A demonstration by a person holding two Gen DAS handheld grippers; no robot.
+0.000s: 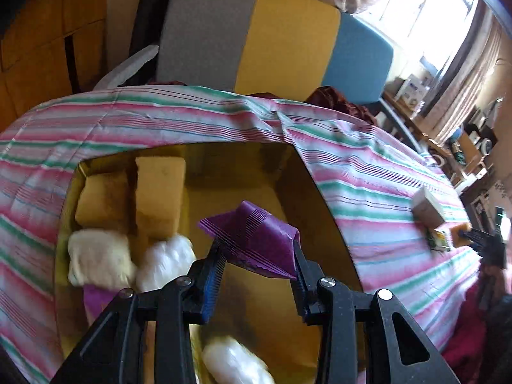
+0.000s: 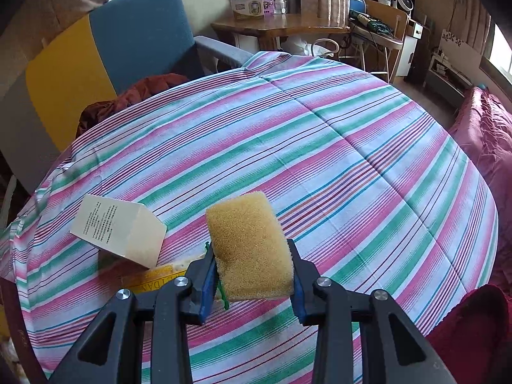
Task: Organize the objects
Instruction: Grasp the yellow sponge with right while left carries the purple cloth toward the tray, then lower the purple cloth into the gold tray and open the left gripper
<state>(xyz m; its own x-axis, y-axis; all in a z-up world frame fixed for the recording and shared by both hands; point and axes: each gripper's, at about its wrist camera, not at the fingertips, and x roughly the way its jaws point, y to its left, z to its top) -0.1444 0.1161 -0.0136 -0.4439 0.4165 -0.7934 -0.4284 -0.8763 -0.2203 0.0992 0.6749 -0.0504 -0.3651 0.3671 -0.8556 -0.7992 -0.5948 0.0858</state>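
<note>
Two tools are clamped: left tool (image 1: 257,260) on purple cloth (image 1: 252,240), right tool (image 2: 252,270) on yellow sponge (image 2: 249,246).

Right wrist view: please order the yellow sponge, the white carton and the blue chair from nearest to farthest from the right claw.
1. Yellow sponge: clamped in the right claw.
2. White carton: left, lying on the striped cloth.
3. Blue chair: far upper left, behind the table.

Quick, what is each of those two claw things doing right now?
Left gripper: closed on a folded purple cloth, above the yellow box.
Right gripper: closed on a yellow sponge.
</note>
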